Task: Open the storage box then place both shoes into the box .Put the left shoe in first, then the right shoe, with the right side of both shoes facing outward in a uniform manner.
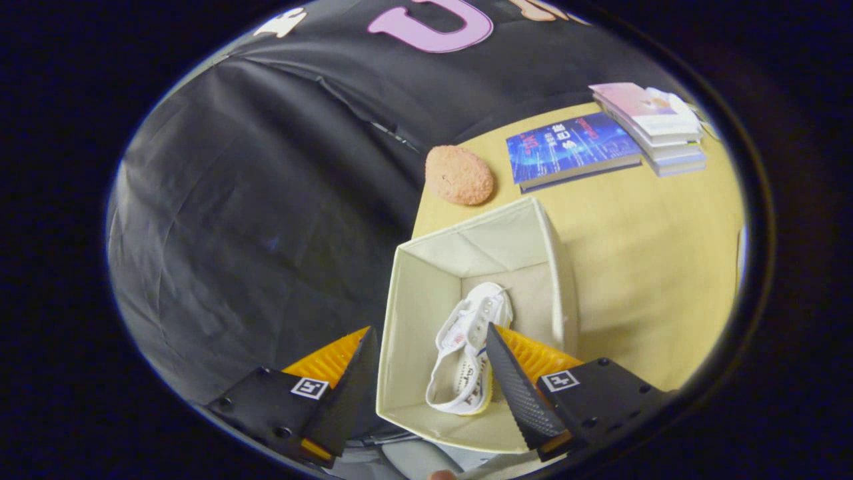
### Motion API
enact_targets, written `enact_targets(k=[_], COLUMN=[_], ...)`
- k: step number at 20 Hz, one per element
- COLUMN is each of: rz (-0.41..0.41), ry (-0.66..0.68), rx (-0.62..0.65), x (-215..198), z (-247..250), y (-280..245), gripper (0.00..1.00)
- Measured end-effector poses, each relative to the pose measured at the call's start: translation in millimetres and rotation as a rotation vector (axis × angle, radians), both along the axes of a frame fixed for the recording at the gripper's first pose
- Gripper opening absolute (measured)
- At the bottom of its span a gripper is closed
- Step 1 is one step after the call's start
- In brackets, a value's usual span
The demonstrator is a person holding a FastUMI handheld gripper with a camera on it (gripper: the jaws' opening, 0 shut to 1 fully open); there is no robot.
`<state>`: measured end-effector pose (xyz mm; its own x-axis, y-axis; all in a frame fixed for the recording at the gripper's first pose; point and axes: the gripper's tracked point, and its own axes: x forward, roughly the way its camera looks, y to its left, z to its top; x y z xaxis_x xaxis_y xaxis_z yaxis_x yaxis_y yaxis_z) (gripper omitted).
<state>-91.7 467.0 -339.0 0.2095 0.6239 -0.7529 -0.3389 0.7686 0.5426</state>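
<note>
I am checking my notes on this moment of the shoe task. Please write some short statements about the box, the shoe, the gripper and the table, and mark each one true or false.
1. The storage box is open at the top. True.
2. Two shoes lie inside the box. False: one white shoe lies there.
3. The gripper is shut on the shoe. False: its fingers stand wide apart above the box and hold nothing.
4. A blue book lies on the table beyond the box. True.
5. The round pinkish object lies inside the box. False: it lies on the table, beyond the box, near the blue book.
6. A stack of books lies beside the blue book. True.
</note>
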Motion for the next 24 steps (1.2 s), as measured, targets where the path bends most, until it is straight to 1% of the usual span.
enact_targets(k=[3, 9, 13, 16, 18, 20, 21, 24], rz=[0.037, 0.030, -0.020, -0.067, -0.098, -0.123, -0.136, -0.172], ry=[-0.067, -0.176, -0.231, -0.272, -0.296, -0.306, -0.304, -0.288], rx=[-0.034, -0.107, -0.163, -0.241, -0.304, -0.369, -0.400, -0.460], x=[4.4, 15.6, 25.1, 27.1, 36.5, 36.9, 30.7, 31.9], z=[18.6, 45.6, 58.3, 56.7, 50.3, 45.3, 45.2, 32.5], y=[-31.7, -103.6, -166.8, -225.9, -262.7, -300.9, -319.7, -356.9], gripper=[1.00, 1.00, 1.00, 1.00, 1.00, 1.00, 1.00, 1.00])
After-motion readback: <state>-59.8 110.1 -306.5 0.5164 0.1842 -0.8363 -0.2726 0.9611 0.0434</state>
